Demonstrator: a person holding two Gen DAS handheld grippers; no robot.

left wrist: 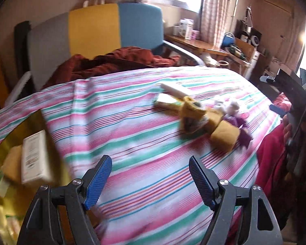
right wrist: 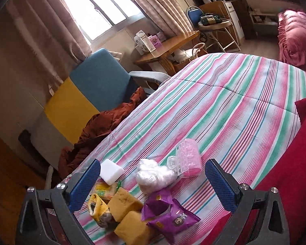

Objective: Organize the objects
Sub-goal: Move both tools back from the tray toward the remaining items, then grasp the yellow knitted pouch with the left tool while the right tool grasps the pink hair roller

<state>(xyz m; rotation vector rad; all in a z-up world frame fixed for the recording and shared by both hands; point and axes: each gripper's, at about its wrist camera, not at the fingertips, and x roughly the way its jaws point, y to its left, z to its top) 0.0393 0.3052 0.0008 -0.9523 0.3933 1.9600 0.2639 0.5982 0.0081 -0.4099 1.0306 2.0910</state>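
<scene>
My right gripper (right wrist: 153, 185) hangs spread over the wipes (right wrist: 170, 218). I should drop straight and pinch its middle, clear of the sponges (right wrist: 125, 204) beside. My left gripper (left wrist: 151, 181) is spread, empty.

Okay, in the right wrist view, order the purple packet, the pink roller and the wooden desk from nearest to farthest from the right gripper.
Right gripper, jaws open.
1. Purple packet, low between the fingers.
2. Pink roller, just ahead on the striped bedspread.
3. Wooden desk, beyond the bed under the window.
</scene>
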